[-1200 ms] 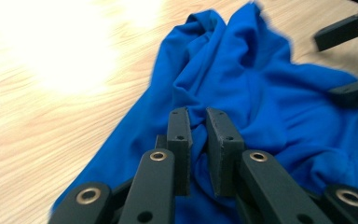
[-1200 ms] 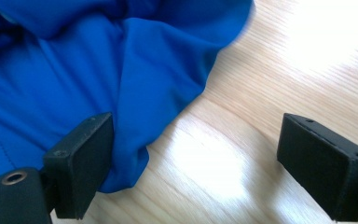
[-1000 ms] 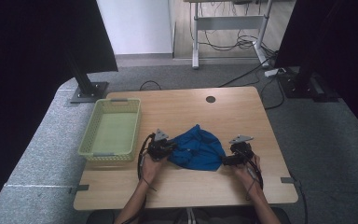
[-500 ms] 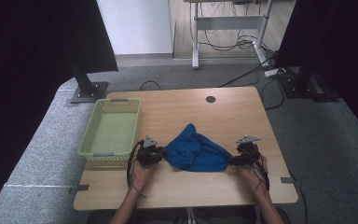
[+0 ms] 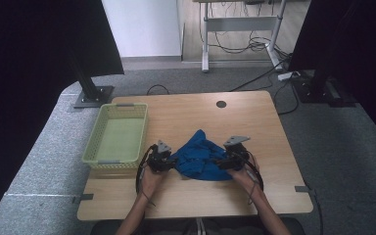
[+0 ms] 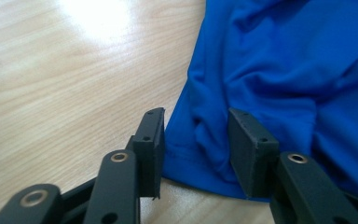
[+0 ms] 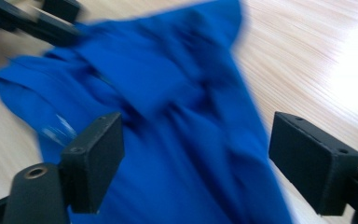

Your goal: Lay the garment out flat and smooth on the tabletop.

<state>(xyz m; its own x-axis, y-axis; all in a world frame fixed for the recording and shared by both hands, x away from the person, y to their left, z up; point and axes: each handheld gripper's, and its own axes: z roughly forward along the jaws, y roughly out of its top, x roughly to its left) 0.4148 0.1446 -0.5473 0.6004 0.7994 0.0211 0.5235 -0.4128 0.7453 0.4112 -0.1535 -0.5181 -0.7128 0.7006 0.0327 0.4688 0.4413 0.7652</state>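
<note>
left gripper (image 6: 196, 154) low centre of its own view: jaws have just been opening, now parted, with the hem of the blue cloth (image 6: 279, 74) lying between the pads but not pinched. right gripper (image 7: 196, 163) at the bottom of its view: jaws wide, have just been closing a little, blurred cloth (image 7: 168, 107) under and between them, no pinch visible.

in the high view both grippers sit at mid-lower frame, left (image 5: 162, 159) and right (image 5: 230, 159), flanking the crumpled cloth (image 5: 199, 156) on the wooden table (image 5: 186, 112). green basket (image 5: 120, 134) is at left, apart from the cloth.

my read: regrasp step between folds or straightening. next move calls for closing each gripper on an edge without bunching.
</note>
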